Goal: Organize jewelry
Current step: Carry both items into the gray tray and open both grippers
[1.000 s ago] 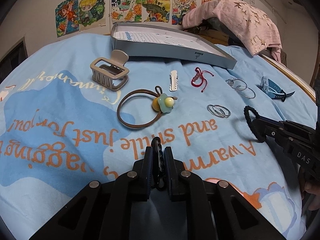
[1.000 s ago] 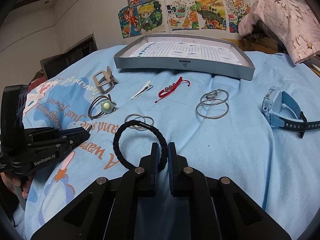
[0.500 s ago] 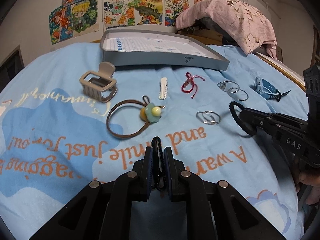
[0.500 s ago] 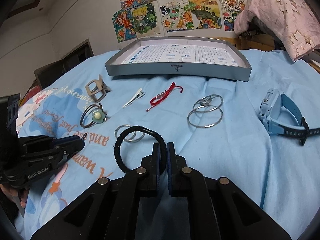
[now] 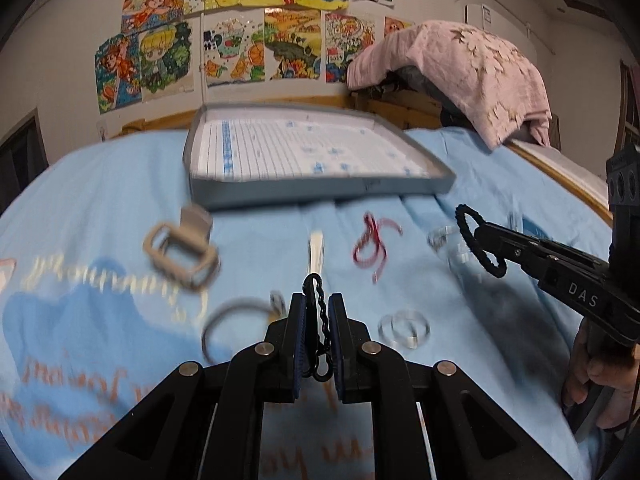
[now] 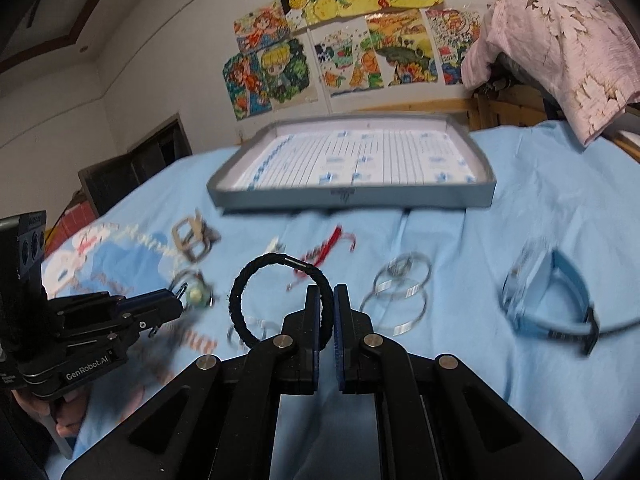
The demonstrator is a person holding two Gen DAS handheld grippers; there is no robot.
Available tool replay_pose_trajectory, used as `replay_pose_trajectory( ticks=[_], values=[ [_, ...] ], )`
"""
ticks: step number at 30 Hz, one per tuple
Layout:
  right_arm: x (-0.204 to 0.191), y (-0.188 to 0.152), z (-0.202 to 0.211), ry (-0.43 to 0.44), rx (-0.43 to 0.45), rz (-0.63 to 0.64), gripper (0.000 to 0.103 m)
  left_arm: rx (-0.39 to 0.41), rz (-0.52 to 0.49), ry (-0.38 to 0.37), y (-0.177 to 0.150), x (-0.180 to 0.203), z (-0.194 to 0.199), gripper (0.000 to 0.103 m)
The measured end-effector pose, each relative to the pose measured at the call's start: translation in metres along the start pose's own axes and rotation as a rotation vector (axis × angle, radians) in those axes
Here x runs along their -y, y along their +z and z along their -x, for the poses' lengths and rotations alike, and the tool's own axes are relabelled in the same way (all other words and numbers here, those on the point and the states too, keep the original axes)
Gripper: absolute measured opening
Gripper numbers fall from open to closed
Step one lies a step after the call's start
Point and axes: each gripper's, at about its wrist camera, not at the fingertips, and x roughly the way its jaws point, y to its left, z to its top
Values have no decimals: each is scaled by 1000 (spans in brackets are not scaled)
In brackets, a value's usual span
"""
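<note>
My left gripper [image 5: 318, 304] is shut on a small black chain clip [image 5: 316, 322], held above the blue sheet. My right gripper [image 6: 327, 298] is shut on a black braided bracelet [image 6: 256, 280]; it also shows in the left wrist view [image 5: 476, 246]. The shallow grey tray [image 5: 320, 194] with a lined paper floor lies ahead; it also shows in the right wrist view [image 6: 352, 196]. On the sheet lie a beige claw clip [image 5: 180, 254], a white hair clip [image 5: 316, 250], a red cord bracelet [image 5: 374, 246], silver rings [image 5: 404, 328], silver bangles [image 6: 400, 284] and a blue watch [image 6: 548, 300].
A brown hair tie with a green-yellow charm [image 6: 196, 294] lies by the left gripper's tip. A pink cloth [image 5: 460, 76] drapes over wooden furniture at the back right. Drawings hang on the wall [image 5: 260, 40]. The bed's wooden edge [image 5: 560, 176] runs along the right.
Both grippers have risen and moved forward toward the tray, each keeping its item. The view is blurred by motion.
</note>
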Motion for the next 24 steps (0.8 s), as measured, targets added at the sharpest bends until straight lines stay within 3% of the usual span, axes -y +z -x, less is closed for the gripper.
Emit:
replay_pose_trajectory(
  ticks=[9,15,24],
  values=[
    [25,66,-39,-72,94,-55,6,90,45,8,77,-14,-39,11],
    [43,98,-90,-137,78,-92,6,44,55,15,117,-28,-93,11],
    [56,98,-140,-194,5,-89,6,-34,56,51,110,-27,-139,11]
  ],
)
